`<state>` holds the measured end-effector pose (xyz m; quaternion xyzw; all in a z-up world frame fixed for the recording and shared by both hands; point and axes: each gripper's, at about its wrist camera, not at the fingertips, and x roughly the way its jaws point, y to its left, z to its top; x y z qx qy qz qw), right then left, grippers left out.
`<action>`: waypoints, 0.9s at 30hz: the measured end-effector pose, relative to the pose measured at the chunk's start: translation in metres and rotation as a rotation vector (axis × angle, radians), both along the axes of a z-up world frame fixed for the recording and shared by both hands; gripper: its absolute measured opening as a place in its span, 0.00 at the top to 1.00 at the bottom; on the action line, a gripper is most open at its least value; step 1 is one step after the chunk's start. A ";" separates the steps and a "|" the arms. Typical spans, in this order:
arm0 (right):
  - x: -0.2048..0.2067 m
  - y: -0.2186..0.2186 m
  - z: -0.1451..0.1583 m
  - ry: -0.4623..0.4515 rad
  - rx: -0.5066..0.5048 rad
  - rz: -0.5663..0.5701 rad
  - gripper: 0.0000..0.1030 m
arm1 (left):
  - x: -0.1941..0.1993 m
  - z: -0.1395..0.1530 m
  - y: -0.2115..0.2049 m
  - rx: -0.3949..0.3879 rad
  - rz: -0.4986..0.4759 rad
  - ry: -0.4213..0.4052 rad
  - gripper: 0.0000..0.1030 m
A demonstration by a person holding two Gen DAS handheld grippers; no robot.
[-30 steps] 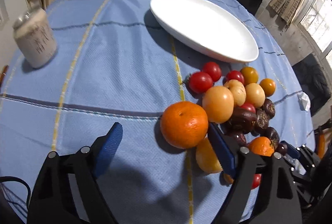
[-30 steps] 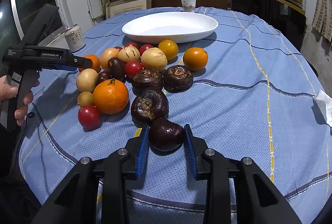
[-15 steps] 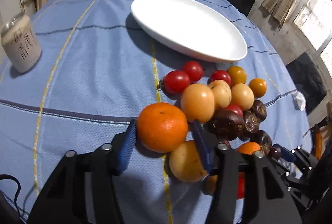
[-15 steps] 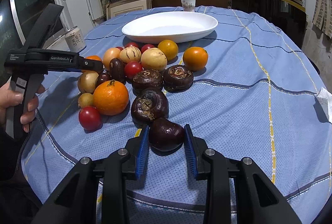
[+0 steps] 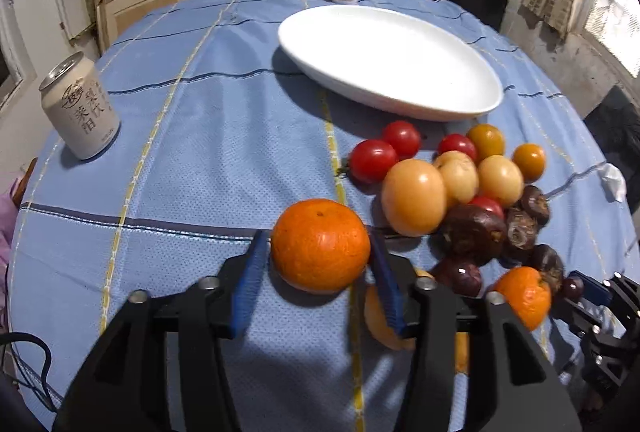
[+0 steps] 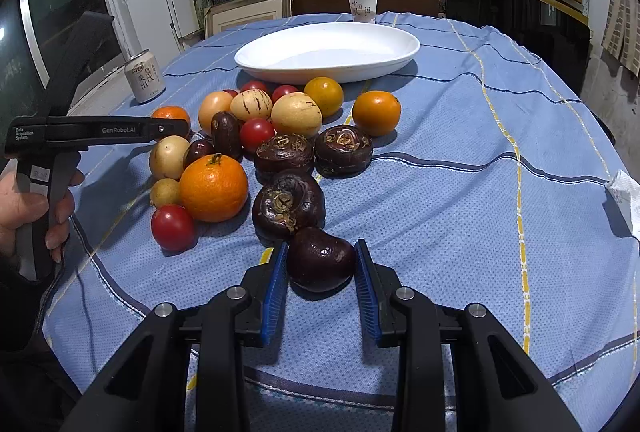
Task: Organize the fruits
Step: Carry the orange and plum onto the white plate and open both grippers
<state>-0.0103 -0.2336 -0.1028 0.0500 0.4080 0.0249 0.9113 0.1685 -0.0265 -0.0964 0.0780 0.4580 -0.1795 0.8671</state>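
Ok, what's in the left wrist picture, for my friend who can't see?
The left gripper has its jaws around a big orange on a blue tablecloth. Beside it lies a fruit pile, with a white plate behind it.

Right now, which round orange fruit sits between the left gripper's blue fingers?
The biggest round orange mandarin, apart from the pile, bracketed by the left gripper.

A drinks can stands upright at the left of the blue checked cloth covering the surface. A paper cup stands at the far edge; crumpled tissue lies right.
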 end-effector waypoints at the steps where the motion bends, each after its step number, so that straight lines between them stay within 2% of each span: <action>1: 0.000 0.000 0.000 0.000 -0.001 0.000 0.67 | 0.002 -0.001 0.002 0.003 0.016 -0.002 0.34; 3: 0.000 0.000 0.000 -0.001 -0.003 0.000 0.67 | 0.007 -0.003 0.006 -0.001 0.034 0.005 0.28; 5: 0.000 0.000 0.000 0.000 -0.002 0.000 0.67 | 0.009 -0.005 0.007 -0.006 0.036 0.004 0.28; 6: 0.001 0.000 0.000 0.000 -0.002 0.000 0.67 | 0.007 -0.004 0.005 -0.001 0.031 -0.004 0.31; 7: 0.001 0.000 0.000 0.000 -0.001 0.000 0.67 | 0.005 -0.003 0.002 0.008 0.014 -0.016 0.47; 8: 0.001 0.000 0.000 0.000 0.001 -0.001 0.67 | 0.002 -0.003 -0.002 0.020 -0.005 -0.020 0.54; 9: 0.001 0.000 0.000 0.001 0.002 -0.001 0.67 | 0.001 -0.002 -0.003 0.019 -0.010 -0.026 0.55; 12: 0.001 0.000 0.000 0.001 0.004 -0.001 0.67 | -0.005 -0.002 -0.002 0.010 -0.018 -0.019 0.55; 19: 0.000 0.001 0.001 -0.002 -0.009 -0.006 0.67 | -0.024 0.008 0.011 -0.015 0.004 -0.064 0.55; 24: -0.003 0.001 0.018 -0.042 -0.030 -0.001 0.67 | -0.044 0.034 0.028 -0.049 0.022 -0.136 0.55; 27: 0.000 -0.003 0.039 -0.080 -0.040 0.008 0.67 | -0.053 0.061 0.034 -0.073 0.010 -0.188 0.55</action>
